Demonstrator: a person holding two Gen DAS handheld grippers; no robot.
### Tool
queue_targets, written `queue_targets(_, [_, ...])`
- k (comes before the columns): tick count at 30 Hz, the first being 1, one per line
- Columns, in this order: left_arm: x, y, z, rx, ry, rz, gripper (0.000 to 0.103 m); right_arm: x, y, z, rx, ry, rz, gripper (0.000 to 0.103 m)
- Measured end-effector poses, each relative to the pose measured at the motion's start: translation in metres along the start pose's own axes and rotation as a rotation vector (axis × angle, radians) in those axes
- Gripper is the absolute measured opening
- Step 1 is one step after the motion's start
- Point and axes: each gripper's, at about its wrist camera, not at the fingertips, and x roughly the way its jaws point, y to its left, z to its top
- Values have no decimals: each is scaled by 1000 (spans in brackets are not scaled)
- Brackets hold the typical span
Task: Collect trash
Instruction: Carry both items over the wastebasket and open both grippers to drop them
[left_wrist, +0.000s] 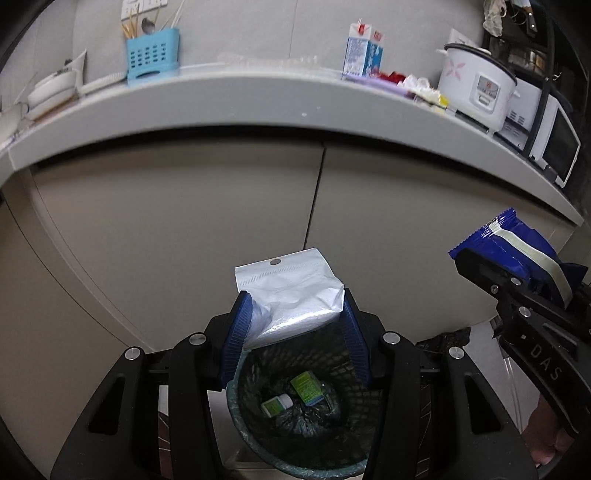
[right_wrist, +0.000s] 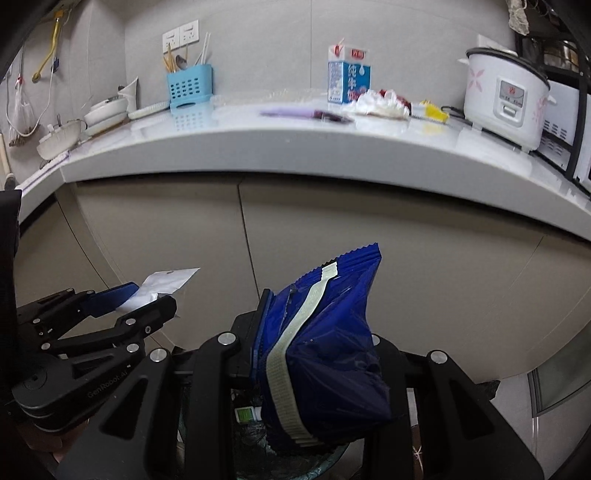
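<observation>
My left gripper (left_wrist: 293, 299) is shut on a silver foil pouch (left_wrist: 284, 284), pinched between its blue pads. Directly below stands a black mesh trash bin (left_wrist: 236, 406) with a liner; a green box (left_wrist: 304, 387) and a small bottle (left_wrist: 277, 404) lie at its bottom. My right gripper (right_wrist: 317, 321) is shut on a crumpled blue snack bag (right_wrist: 332, 332) with a pale strip, above the same bin (right_wrist: 325, 465). In the left wrist view that gripper (left_wrist: 517, 266) and its blue bag (left_wrist: 517, 243) sit at the right. The right wrist view has the left gripper (right_wrist: 147, 295) and pouch (right_wrist: 170, 280) at the left.
Beige cabinet doors (left_wrist: 184, 221) rise just behind the bin under a grey countertop (right_wrist: 258, 155). On the counter are a milk carton (right_wrist: 347, 74), crumpled wrappers (right_wrist: 380, 103), a rice cooker (right_wrist: 506, 96), a blue utensil basket (right_wrist: 190, 86) and dishes (right_wrist: 103, 110).
</observation>
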Motion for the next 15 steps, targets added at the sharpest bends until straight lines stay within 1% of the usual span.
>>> queue_targets(3, [13,4,-10,3,1,8,47,14,1,-11,4,28,4,27])
queue_targets(10, [49,8,-30,5,48,3,47,54,2,-36,4,110,19,27])
queue_targets(15, [74,13,-47,-12,78,2,47,85,2,-56,0,171,27,27])
